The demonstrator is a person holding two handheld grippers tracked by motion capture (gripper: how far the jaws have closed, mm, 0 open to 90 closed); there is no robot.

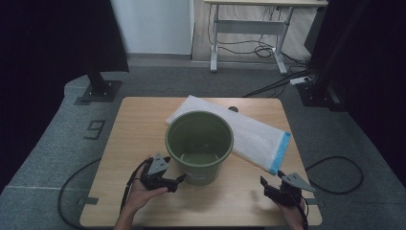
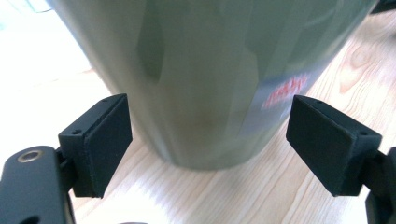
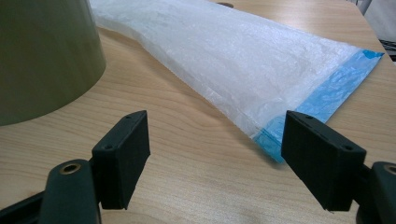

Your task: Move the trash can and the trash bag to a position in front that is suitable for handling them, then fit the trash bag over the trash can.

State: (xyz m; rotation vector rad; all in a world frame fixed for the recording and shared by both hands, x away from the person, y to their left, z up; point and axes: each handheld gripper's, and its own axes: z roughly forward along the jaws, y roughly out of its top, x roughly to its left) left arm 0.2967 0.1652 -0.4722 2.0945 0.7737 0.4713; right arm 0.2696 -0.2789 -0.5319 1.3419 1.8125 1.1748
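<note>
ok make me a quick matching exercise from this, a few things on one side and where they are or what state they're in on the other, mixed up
Things:
1. green bucket
2. white bag
3. left gripper
4. right gripper

Places or states:
A. lies flat on the table, blue strip at one end
B. open, jaws either side of the bucket's base
C. stands upright mid-table, open top
D. open over bare wood, facing the bag's blue end

Pairs: 1-C, 2-A, 3-B, 4-D
</note>
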